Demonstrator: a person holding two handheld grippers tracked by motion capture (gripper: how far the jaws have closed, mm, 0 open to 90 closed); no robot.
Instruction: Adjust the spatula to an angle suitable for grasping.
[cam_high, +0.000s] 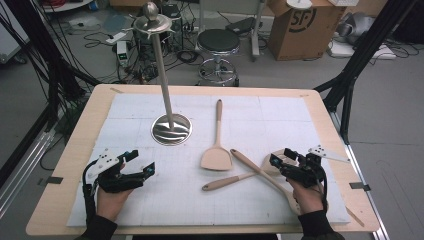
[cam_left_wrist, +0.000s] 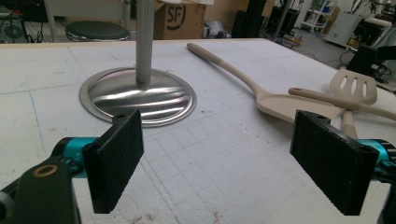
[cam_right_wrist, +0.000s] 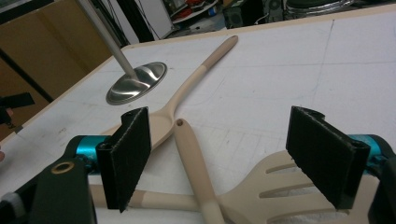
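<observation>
Right gripper (cam_right_wrist: 219, 163) agape over slotted spatula (cam_right_wrist: 285, 186)

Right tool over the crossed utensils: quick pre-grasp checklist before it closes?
1. Right tool open: ok, pads stand wide apart with nothing pressed.
2. Target between pads: ok, the slotted spatula head and the crossing utensil handle both lie between them.
3. Single utensil isolated: not ok, the two handles cross, so closing may catch both.
4. Solid spatula clear of the pair: cannot tell, its head lies close to the crossing handle's end.
5. Left tool open and apart from the utensils: ok.
6. Metal stand upright, out of the way: ok.
</observation>
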